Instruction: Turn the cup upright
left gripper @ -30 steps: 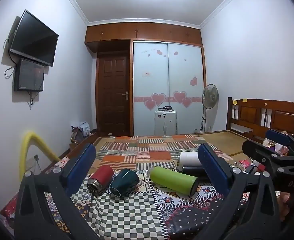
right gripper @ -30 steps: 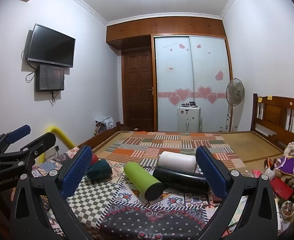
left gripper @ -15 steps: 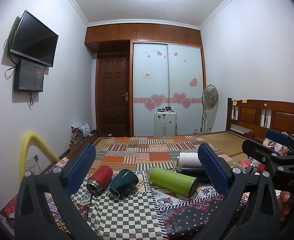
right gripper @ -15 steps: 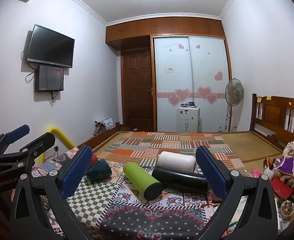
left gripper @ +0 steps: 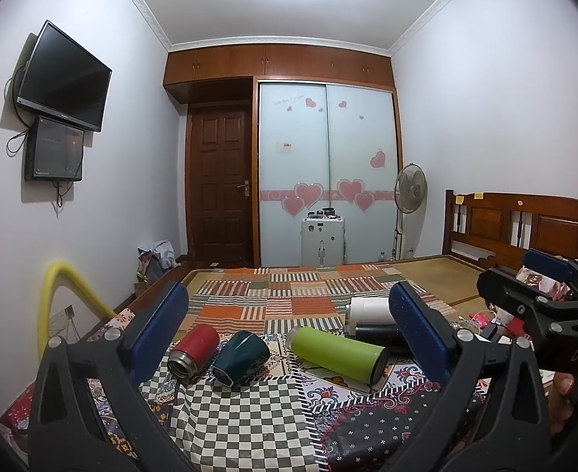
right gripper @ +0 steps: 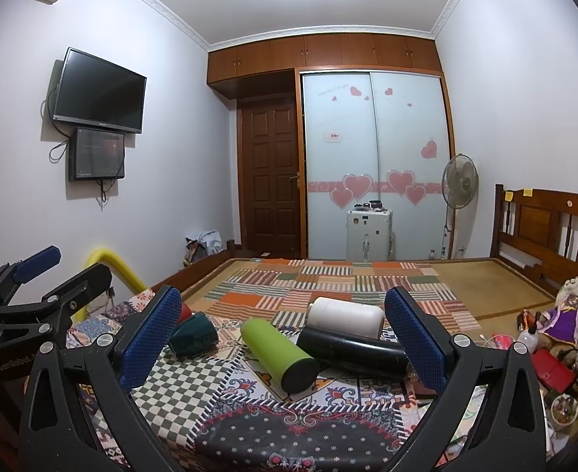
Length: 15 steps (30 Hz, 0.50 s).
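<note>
Five cups lie on their sides on the patterned cloth [left gripper: 229, 424] over the bed, and none is upright yet. Both of your tools are spread wide and hold nothing — the left tool [left gripper: 289, 334] and the right tool [right gripper: 283, 330] each hang short of the row, touching no cup. In the left wrist view the red cup [left gripper: 193, 348] sits lower left of centre, just inside the left finger, steel mouth toward you and its long axis running up and away into the frame; the dark green cup [left gripper: 241, 356] lies just beside it. The lime green cup [left gripper: 338, 348] lies across the centre, axis slanting down to the right. In the right wrist view the white cup [right gripper: 346, 314] and black cup [right gripper: 351, 350] lie crosswise at right of centre, the black one nearer the right finger. By my judgement, your left tool is nearer the red and dark green cups, your right the black and white.
</note>
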Tool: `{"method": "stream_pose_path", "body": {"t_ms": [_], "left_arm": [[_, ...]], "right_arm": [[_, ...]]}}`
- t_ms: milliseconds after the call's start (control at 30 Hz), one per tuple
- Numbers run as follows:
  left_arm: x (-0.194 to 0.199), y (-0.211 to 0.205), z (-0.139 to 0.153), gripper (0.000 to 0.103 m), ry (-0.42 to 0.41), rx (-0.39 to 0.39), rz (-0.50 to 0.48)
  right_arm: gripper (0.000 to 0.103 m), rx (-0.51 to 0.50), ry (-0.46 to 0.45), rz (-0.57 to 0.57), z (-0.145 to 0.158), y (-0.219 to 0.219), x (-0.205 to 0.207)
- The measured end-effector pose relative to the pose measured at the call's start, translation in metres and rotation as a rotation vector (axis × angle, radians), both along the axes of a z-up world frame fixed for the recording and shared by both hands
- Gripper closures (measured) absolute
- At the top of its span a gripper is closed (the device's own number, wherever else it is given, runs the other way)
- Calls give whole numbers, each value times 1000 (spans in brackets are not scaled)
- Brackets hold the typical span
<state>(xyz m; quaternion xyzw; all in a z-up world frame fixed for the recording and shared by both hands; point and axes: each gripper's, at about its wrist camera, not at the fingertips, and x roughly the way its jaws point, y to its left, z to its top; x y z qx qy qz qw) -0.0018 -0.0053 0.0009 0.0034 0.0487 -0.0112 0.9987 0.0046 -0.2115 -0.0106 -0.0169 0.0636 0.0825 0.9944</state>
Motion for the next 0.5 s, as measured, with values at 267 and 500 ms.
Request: {"method": "stream_pose_path", "body": {"t_ms": [267, 500], "left_arm": [[0, 0, -1, 0, -1, -4, -2], [0, 0, -1, 0, -2, -5, -3]], "right_arm": [[0, -4, -4, -3, -1, -1, 0], [0, -5, -3, -3, -1, -2, -1]]}}
